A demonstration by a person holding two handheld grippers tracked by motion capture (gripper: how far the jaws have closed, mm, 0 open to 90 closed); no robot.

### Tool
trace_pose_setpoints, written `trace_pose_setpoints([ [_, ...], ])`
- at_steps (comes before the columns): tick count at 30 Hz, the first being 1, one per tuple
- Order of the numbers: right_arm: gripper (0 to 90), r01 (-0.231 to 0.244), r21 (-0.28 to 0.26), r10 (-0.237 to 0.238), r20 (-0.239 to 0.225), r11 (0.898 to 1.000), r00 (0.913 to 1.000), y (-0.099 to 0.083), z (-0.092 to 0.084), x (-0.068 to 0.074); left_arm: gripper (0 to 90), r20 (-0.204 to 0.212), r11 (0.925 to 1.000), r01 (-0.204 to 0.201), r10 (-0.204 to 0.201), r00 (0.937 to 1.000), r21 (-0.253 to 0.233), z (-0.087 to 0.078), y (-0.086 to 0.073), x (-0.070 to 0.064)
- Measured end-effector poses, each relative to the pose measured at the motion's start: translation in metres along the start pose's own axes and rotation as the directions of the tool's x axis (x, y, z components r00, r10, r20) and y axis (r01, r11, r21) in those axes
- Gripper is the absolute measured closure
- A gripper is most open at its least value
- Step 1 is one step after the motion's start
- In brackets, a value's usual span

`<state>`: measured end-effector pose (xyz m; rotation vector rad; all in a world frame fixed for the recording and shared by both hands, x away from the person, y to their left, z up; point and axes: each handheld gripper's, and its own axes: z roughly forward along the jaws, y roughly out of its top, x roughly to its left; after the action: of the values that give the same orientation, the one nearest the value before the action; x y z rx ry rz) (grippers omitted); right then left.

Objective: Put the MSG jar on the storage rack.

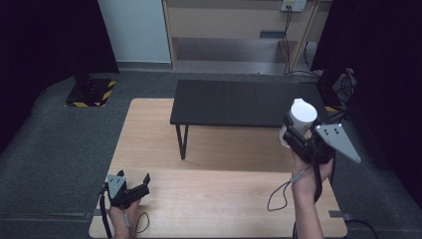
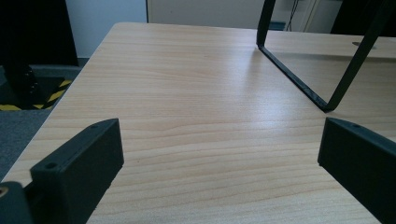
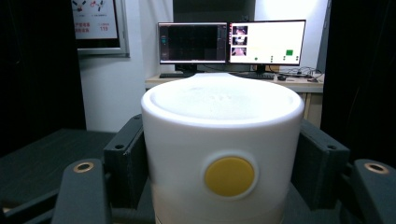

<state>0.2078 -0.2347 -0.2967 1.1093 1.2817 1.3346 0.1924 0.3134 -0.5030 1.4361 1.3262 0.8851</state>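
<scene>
Black jaws of the right gripper point(image 3: 222, 186) press against both sides of a white cylindrical container point(image 3: 222, 149) with a round yellow spot on its wall; its bottom is cut off by the frame edge, and what it contains cannot be told. From the high view the right gripper point(image 1: 298, 132) holds that container point(image 1: 300, 119) raised in the air at about 3 o'clock, over the near right corner of a black low table point(image 1: 244, 102) standing on the light wooden bench point(image 1: 219, 199). At 7 o'clock the left gripper point(image 1: 130, 185) rests low at the bench's near left corner; in its own view its jaws stand wide apart over bare wood grain point(image 2: 196, 116), with the low table's black leg frame point(image 2: 308, 70) at 1 o'clock. Grey carpet point(image 1: 59, 149) surrounds the bench, and a yellow-and-black striped base point(image 1: 90, 93) sits at 10 o'clock. Behind the container, two monitors point(image 3: 231, 43) stand on a desk point(image 3: 289, 84); their screen contents are too small to read. Dark curtains point(image 3: 37, 70) flank the room.
</scene>
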Motion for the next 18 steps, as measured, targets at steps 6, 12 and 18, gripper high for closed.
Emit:
trace_pose_setpoints([
  [6,30.9,0.009,-0.029,-0.009,-0.008,1.0,0.9999,0.011,0.039,-0.014,0.0,0.003,0.9999,-0.013,0.013,0.9999,0.01,0.001,0.001,-0.001],
  [12,30.8,0.019,-0.003,-0.019,-0.003,1.0,0.9998,0.018,0.081,-0.025,0.0,0.0,0.9997,-0.019,0.019,0.9998,0.014,0.001,0.002,-0.002],
  [18,30.8,0.031,0.043,-0.031,0.001,0.999,0.9995,0.016,0.113,-0.033,0.0,-0.004,0.9997,-0.021,0.021,0.9998,0.014,0.002,0.002,-0.002],
])
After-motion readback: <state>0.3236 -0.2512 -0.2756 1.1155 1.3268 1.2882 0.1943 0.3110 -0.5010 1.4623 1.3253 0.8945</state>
